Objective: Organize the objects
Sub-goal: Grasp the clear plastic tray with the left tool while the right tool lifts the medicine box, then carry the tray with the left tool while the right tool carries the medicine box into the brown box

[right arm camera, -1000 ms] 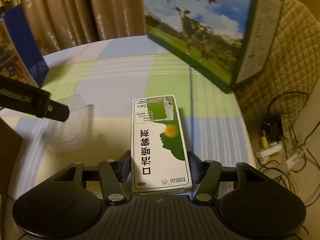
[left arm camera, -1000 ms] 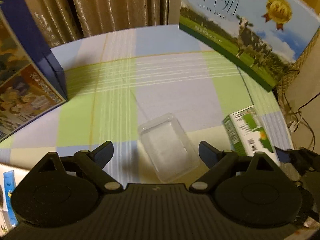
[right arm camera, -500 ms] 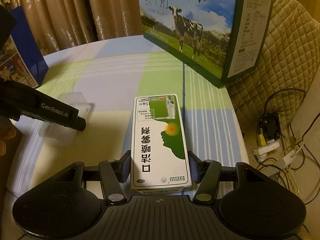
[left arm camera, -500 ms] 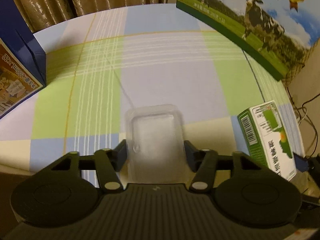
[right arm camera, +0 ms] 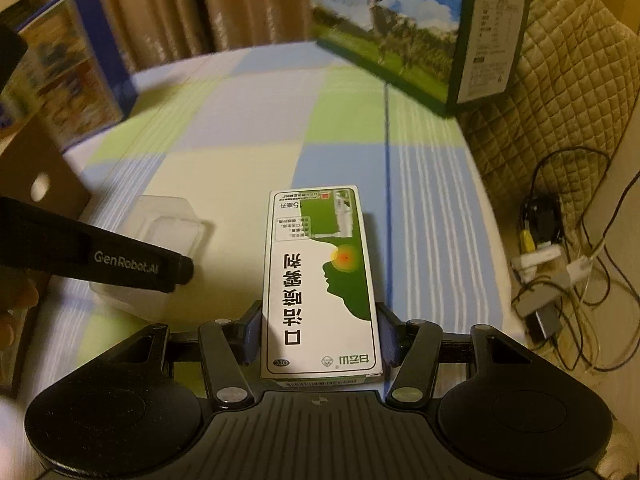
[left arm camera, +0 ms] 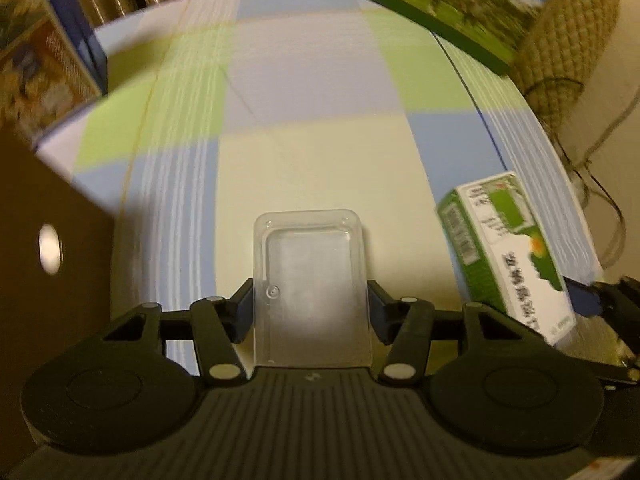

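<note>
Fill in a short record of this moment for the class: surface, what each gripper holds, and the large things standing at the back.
surface: checked tablecloth in green, blue and cream
left gripper: fingers shut on the clear plastic tray
right gripper: fingers shut on the green and white medicine box
back right: milk carton case with a cow picture, standing upright
back left: blue printed box
near left: brown cardboard panel with a round hole
beside the table, right: cables and plugs on the floor
</note>
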